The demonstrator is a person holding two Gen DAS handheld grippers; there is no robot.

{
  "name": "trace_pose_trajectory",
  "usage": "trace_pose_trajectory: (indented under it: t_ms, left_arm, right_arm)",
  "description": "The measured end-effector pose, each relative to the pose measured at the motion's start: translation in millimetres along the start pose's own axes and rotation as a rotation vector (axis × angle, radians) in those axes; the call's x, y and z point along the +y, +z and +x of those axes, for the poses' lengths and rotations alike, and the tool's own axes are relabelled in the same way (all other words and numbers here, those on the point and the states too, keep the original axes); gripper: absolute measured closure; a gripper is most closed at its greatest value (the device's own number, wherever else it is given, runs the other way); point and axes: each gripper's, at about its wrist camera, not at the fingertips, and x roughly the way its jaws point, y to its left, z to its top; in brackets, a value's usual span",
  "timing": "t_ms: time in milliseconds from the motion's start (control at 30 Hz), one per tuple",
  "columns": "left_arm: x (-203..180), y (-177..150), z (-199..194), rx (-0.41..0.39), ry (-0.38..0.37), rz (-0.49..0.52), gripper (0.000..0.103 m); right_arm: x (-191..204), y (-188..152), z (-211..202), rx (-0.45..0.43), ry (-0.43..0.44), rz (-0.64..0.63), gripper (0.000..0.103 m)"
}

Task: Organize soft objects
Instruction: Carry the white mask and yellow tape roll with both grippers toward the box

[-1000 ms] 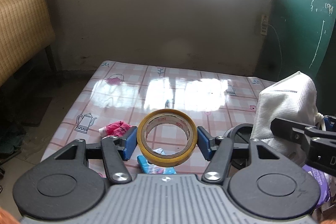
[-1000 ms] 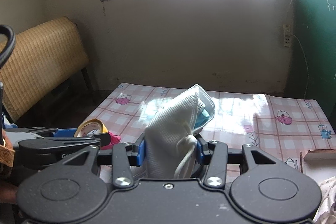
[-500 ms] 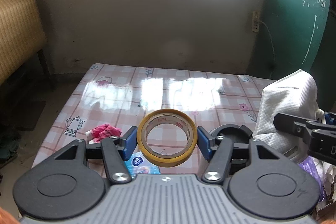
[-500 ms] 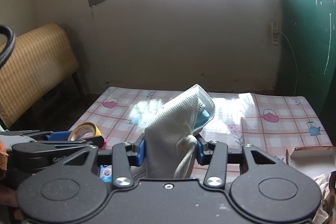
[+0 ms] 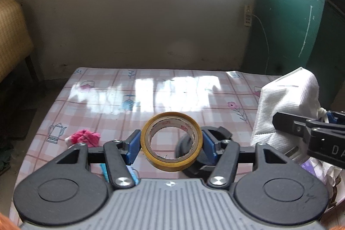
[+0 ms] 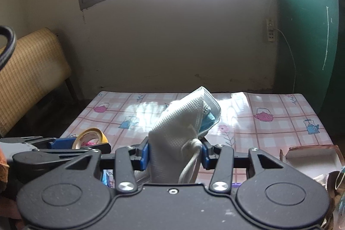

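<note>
My left gripper (image 5: 171, 143) is shut on a yellow tape roll (image 5: 171, 144) and holds it above the near part of the checked table (image 5: 172, 92). My right gripper (image 6: 175, 153) is shut on a bundle of face masks (image 6: 181, 128), white with a blue one tucked inside, standing upright. In the left wrist view the masks (image 5: 284, 109) and the right gripper show at the right. In the right wrist view the left gripper with the tape roll (image 6: 90, 137) shows at the left. A pink cloth (image 5: 85, 137) lies on the table's left side.
A black ring-shaped object (image 5: 207, 150) lies on the table behind the tape. A blue packet (image 5: 105, 171) lies at the near edge. A small open box (image 6: 312, 155) and purple wrappers (image 5: 310, 167) sit at the right. A wicker bench (image 6: 28, 72) stands left of the table.
Both grippers have drawn back and up a little with their loads; more of the table shows in both views. Both grips are unchanged.
</note>
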Motion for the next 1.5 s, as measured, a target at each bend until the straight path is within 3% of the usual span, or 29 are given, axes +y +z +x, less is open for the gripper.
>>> trace_pose_trajectory:
  t_ms: [1500]
  left_arm:
    - [-101.9, -13.1, 18.5, 0.038, -0.160, 0.134, 0.042]
  right_arm:
    - [-92.3, -17.0, -28.8, -0.008, -0.127, 0.085, 0.048]
